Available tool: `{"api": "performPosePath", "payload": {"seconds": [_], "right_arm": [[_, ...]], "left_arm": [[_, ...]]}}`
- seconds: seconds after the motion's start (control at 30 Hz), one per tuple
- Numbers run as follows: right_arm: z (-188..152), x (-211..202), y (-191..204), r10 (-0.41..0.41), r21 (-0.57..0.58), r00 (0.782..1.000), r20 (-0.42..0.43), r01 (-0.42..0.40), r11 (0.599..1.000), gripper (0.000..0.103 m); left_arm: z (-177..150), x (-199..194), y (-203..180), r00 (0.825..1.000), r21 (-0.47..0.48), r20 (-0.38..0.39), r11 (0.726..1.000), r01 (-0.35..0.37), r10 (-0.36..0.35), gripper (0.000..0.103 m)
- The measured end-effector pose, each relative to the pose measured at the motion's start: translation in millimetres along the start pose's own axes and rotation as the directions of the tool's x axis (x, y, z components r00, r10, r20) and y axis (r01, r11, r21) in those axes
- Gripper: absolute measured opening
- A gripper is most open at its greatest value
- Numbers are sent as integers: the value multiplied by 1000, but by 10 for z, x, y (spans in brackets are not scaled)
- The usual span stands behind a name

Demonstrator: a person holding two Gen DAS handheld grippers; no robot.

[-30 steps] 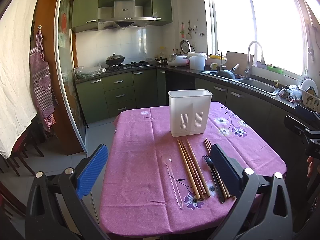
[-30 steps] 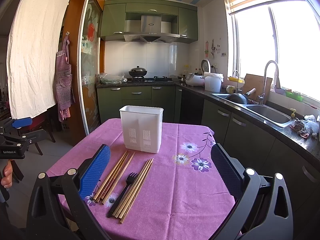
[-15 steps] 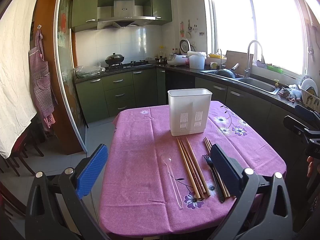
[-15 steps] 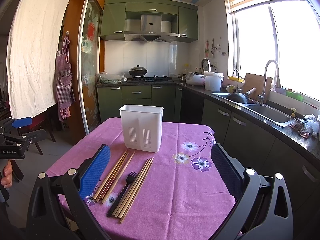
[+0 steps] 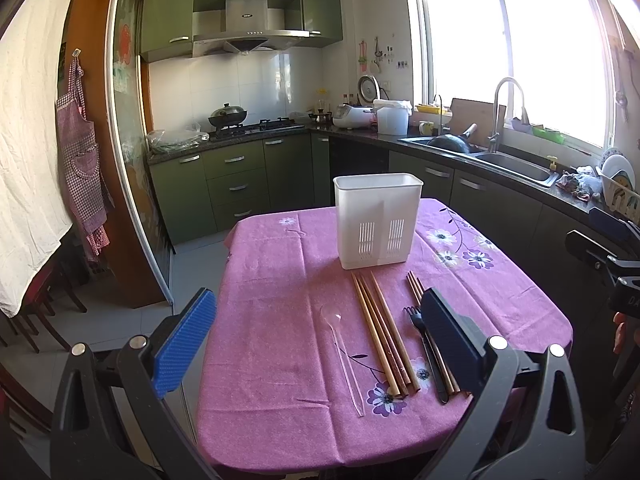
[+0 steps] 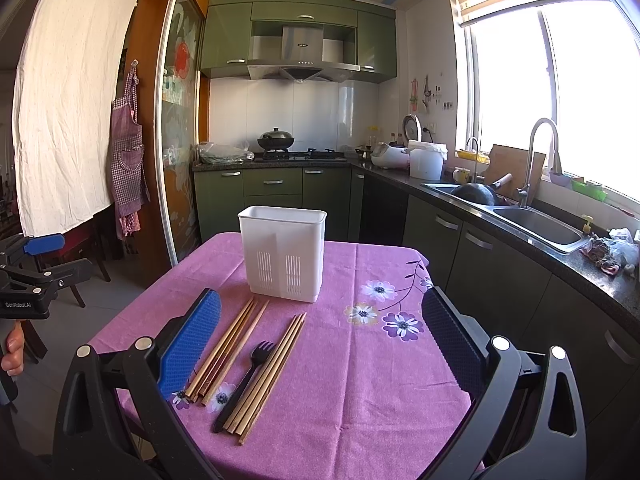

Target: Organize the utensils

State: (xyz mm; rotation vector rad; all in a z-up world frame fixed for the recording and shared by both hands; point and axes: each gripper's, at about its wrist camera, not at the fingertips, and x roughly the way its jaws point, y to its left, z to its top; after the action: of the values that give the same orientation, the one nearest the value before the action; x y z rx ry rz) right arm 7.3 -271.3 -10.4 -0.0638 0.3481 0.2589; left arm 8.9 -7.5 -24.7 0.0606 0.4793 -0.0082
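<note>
**Both tools wide open above unsorted utensils**

The left tool (image 5: 316, 344) and right tool (image 6: 320, 344) hover spread apart, empty; on the purple tabletop (image 6: 360, 400) lie a clear spoon (image 5: 342, 356), two chopstick bundles (image 6: 232, 352) and a black fork (image 6: 246, 380), just before the white holder (image 6: 284, 254); best to straddle one bundle near its middle, then lift level.

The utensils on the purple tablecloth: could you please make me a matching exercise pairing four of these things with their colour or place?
1. plastic fork
2. long-handled plastic spoon
3. slotted plastic utensil holder
4. left bundle of wooden chopsticks

a. white, upright
b. clear, leftmost on the cloth
c. black
d. between spoon and fork

Pairs: 1-c, 2-b, 3-a, 4-d
</note>
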Motion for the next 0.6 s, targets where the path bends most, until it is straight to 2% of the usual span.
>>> {"api": "performPosePath", "payload": {"seconds": [0.4, 0.6], "right_arm": [[-32, 39, 13, -7, -3, 1000, -12, 6, 1000, 99], [1, 308, -102, -3, 29, 998, -70, 5, 1000, 99]], "left_arm": [[-14, 24, -5, 1000, 2, -9, 1000, 2, -2, 97], [9, 277, 38, 997, -24, -74, 999, 25, -26, 97]]}}
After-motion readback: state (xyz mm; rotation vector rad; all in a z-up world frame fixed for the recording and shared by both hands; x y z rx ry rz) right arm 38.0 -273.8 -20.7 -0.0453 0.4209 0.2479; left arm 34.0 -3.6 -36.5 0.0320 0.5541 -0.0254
